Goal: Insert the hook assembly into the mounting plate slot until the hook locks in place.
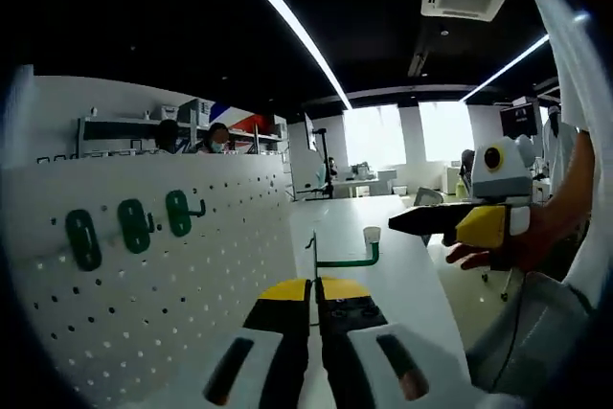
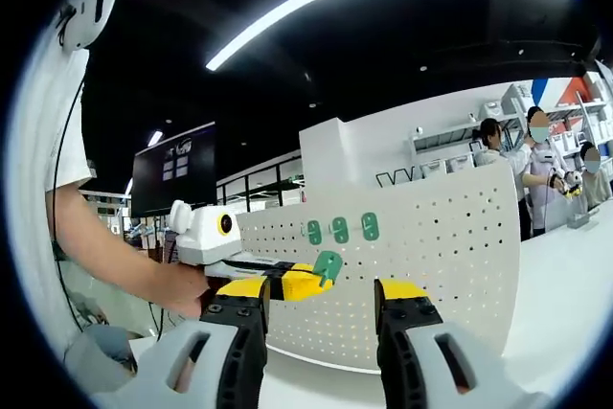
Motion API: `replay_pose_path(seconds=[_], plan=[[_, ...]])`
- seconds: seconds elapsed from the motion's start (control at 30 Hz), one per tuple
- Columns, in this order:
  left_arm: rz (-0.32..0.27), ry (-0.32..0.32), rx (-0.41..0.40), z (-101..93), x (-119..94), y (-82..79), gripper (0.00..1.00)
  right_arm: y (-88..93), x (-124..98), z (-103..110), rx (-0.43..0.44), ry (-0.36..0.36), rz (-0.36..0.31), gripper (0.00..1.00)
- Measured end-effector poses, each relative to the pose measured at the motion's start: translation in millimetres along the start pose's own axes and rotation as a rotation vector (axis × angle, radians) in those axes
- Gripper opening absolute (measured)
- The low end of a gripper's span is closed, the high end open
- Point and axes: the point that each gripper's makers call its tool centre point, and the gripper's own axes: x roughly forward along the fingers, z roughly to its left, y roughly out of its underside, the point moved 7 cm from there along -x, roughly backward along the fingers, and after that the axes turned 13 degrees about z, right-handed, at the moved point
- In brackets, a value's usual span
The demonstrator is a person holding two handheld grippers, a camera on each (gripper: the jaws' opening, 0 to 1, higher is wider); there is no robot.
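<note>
left gripper (image 1: 314, 306) jaws clamped on a green hook (image 1: 356, 254) over the white table (image 1: 407, 280), right gripper (image 2: 319, 318) jaws wide apart holding nothing, white pegboard (image 2: 431, 256) upright carrying three green hooks (image 2: 341, 230)

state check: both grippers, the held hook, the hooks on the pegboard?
left gripper: shut on green hook, raised near the board.
green hook: clamped in the left gripper, not yet on the board.
right gripper: open, holding nothing.
pegboard: upright on the table.
three green hooks: already mounted in a row on the pegboard.
</note>
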Motion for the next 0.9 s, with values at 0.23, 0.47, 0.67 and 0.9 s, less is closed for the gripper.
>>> replay_pose_path(seconds=[0.23, 0.47, 0.67, 0.9], plan=[[-0.064, -0.024, -0.040, -4.8, -13.3, -2.6, 0.02, -1.6, 0.7, 3.2, -0.003, -0.009, -0.002, 0.42], [-0.098, -0.033, -0.066, -5.2, -23.3, -1.2, 0.02, -2.2, 1.5, 4.8, -0.006, -0.016, -0.005, 0.42], [-0.107, -0.038, -0.073, -7.0, -24.1, -1.2, 0.02, -2.0, 2.2, 6.5, -0.011, -0.019, 0.000, 0.42], [-0.105, -0.043, -0.080, -7.9, -22.6, -0.9, 0.02, -3.8, 0.5, 6.5, 0.049, -0.040, -0.032, 0.44]])
